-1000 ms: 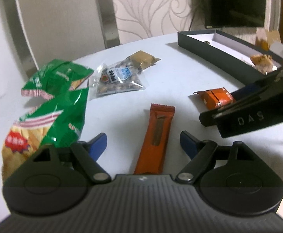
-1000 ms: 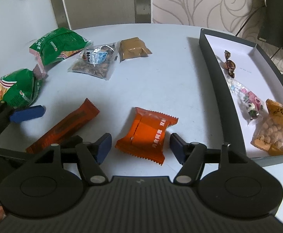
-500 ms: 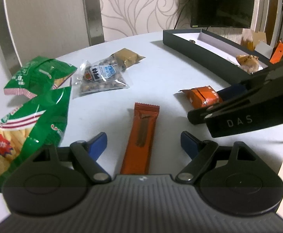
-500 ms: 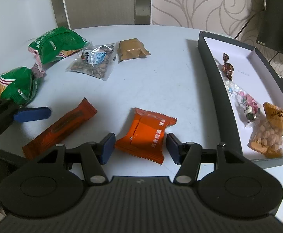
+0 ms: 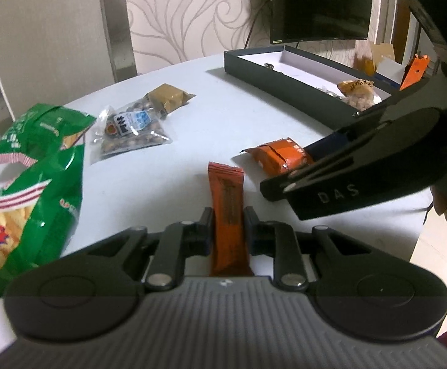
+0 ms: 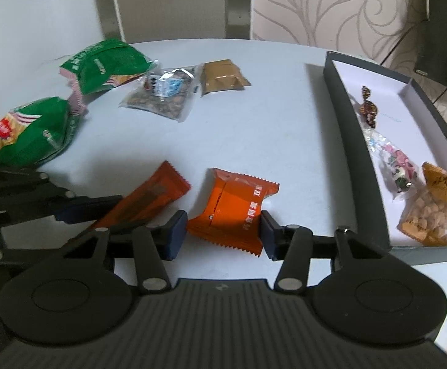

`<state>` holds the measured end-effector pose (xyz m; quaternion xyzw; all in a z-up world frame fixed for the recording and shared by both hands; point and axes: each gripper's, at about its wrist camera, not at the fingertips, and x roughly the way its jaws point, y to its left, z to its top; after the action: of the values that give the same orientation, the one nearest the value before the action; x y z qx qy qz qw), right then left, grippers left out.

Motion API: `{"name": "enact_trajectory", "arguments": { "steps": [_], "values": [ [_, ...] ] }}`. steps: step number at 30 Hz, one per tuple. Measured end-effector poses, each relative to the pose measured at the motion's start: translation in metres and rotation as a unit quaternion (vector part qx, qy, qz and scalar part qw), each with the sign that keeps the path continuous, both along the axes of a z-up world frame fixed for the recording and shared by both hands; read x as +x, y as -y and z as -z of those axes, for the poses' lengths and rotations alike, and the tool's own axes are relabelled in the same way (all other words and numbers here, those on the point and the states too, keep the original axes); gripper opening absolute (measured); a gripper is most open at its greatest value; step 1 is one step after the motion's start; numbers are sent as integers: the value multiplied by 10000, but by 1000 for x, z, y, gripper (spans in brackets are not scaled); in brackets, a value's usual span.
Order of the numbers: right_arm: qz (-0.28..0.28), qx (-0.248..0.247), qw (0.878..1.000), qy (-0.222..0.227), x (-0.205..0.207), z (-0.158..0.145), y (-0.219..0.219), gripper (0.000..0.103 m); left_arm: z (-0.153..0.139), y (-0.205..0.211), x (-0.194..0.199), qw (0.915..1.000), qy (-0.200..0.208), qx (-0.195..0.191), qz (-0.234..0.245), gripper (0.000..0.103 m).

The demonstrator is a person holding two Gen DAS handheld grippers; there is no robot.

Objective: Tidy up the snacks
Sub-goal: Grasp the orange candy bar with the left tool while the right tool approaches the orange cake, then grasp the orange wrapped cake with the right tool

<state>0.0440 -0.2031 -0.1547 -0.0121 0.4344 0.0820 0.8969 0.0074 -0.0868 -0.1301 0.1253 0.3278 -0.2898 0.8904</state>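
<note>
So both tongs are busy on the white tabletop [image 6: 269, 117]. Left tongs [image 5: 229, 233] are closing, pads tight against the long orange bar [image 5: 228, 212]. Right tongs [image 6: 223, 233] are closing too, with the square orange packet [image 6: 232, 212] between the pads, touching both. Green chip bags [image 6: 33, 132] sit far left; the dark tray [image 6: 358, 166] on the right holds candies.

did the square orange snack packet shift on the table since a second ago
No. In the right wrist view the square orange snack packet lies at the same spot relative to the dark grey tray.
</note>
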Motion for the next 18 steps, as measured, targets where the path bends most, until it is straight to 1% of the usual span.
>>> {"name": "enact_trajectory", "arguments": {
  "steps": [5, 11, 18],
  "values": [
    [-71, 106, 9999, 32, -10, -6, -1, 56, -1, -9, -5, 10000, -17, 24, -89, 24],
    [12, 398, 9992, 18, -19, -18, 4, 56, -2, -12, -3, 9997, -52, 24, -222, 24],
    [0, 613, 9981, 91, -32, -35, 5, 56, -8, -13, 2, 9994, -10, 6, -352, 24]
  ]
}}
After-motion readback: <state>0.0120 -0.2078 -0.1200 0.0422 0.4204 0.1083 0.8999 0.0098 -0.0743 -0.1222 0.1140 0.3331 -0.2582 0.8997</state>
